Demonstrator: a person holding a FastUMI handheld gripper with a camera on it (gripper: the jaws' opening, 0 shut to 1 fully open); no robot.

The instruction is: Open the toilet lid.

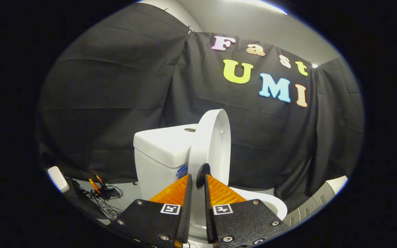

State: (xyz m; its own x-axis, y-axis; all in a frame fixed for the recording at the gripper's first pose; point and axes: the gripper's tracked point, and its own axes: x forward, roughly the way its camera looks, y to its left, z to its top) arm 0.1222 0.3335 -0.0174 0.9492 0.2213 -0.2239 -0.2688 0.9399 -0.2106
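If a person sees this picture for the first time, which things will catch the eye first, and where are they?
First comes the white toilet lid, raised nearly upright just ahead of the fingers, its edge running down between them. The gripper is closed to a narrow gap around that edge and a small dark knob there. Behind the lid, slightly left, stands the white tank; the bowl rim curves to the right.

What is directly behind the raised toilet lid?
Behind the toilet lid, which the gripper pinches at its edge, stands the white tank, then the black cloth wall. The lid covers part of the tank's top and its hinges.
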